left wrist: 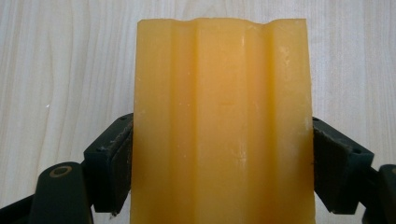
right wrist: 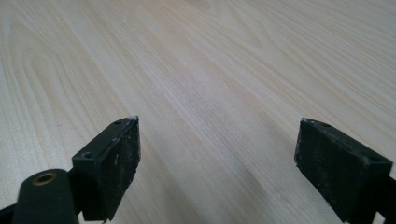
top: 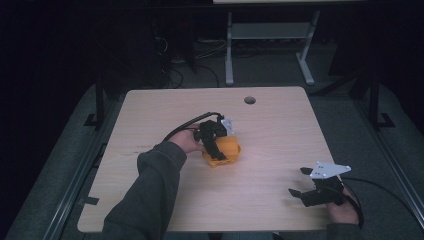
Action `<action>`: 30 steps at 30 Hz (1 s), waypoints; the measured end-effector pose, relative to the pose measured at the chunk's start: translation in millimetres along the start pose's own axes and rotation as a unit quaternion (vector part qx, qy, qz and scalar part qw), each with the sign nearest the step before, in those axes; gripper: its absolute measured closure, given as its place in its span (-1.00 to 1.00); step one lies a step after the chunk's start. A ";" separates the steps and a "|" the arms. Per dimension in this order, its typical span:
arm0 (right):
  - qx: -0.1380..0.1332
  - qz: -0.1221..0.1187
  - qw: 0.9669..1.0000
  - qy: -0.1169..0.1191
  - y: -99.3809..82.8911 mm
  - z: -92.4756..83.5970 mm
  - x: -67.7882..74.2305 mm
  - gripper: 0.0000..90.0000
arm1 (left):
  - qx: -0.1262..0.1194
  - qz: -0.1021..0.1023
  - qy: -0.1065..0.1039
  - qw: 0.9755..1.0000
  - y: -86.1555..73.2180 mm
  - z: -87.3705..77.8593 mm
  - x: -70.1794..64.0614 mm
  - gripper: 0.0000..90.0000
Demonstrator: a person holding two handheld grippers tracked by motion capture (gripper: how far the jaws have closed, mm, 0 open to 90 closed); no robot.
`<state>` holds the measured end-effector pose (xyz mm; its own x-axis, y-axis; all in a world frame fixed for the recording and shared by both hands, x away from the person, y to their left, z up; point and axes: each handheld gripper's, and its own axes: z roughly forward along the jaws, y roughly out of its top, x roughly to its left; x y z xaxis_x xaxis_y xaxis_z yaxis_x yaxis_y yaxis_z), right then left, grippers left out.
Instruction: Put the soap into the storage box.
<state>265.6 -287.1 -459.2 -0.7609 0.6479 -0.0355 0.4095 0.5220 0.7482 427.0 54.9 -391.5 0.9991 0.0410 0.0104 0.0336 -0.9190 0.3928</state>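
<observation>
We see left gripper (left wrist: 222,154) clamping orange block (left wrist: 222,121) between both pads, block at centre of wooden table (top: 280,125). Right gripper (right wrist: 217,158) near table's right front corner, jaws wide, holding nothing.

I am seeing my left forearm (top: 150,190) reaching forward over the middle of the table, its hand (top: 186,141) wrapping the left gripper (top: 216,145), whose jaws are pointing down and pressing against both sides of what sits between them. My right hand (top: 344,212) is resting low at the near right, holding the right gripper (top: 296,184) with its jaws standing wide apart and pointing left.
</observation>
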 end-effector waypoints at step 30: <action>-0.001 -0.001 1.000 -0.003 0.0 0.2 -1.1 -0.70 | -0.024 -0.003 0.015 1.000 -6.1 -19.2 -2.7 -0.58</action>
<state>266.6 -287.6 -459.3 -0.7588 0.6500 -0.0413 0.4066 0.5223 0.7496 423.6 68.0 -376.3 0.9976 0.0585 0.0361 0.0370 -0.8991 0.4361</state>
